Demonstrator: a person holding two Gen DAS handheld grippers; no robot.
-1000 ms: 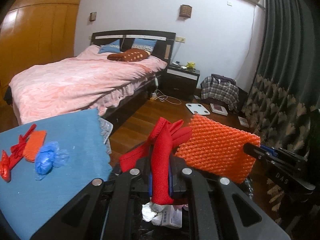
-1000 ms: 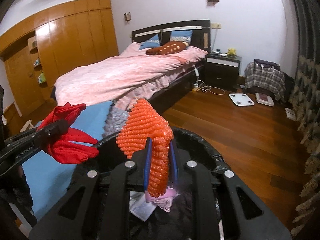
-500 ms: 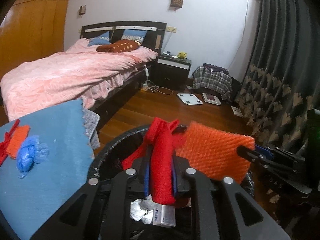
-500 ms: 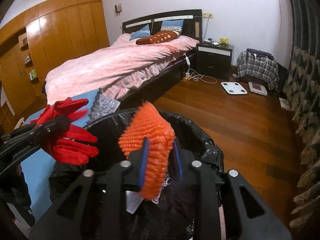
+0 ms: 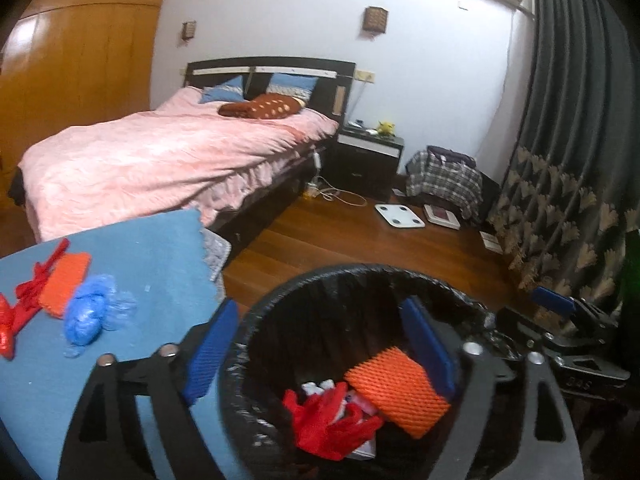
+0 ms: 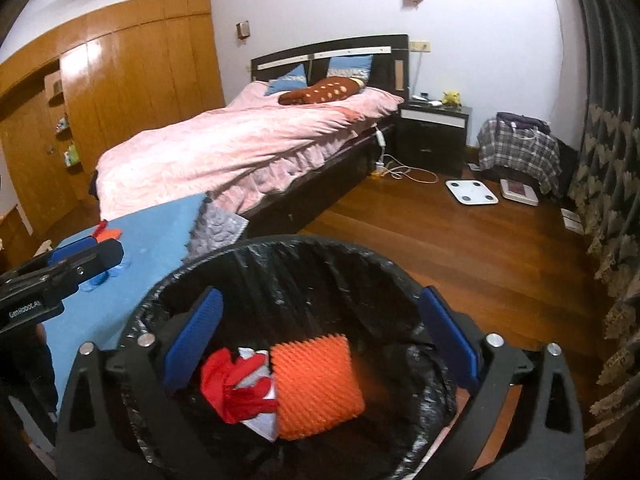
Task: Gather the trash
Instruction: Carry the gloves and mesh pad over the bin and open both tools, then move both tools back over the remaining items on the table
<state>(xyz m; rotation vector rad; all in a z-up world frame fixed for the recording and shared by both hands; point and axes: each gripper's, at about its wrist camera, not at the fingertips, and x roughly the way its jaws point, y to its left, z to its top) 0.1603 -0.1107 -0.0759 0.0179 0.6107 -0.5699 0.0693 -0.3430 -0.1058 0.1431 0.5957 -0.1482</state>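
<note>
- The bin (image 6: 280, 264) stands on the floor (image 6: 460, 248), just right of the table (image 6: 160, 232).
- In it, the glove (image 6: 236, 384) lies left of the foam net (image 6: 316, 384).
- 3 more scraps (image 5: 76, 300) lie on the table.
- The bed (image 6: 240, 148) stands behind.

The left gripper (image 5: 320, 344), jaws just opened, hangs empty over the bin (image 5: 360, 276) holding a red glove (image 5: 328, 424) and orange mesh (image 5: 396, 388).

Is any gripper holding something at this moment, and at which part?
Nothing is held. Left gripper and right gripper have just opened; red glove and orange foam net lie in the bin.
</note>
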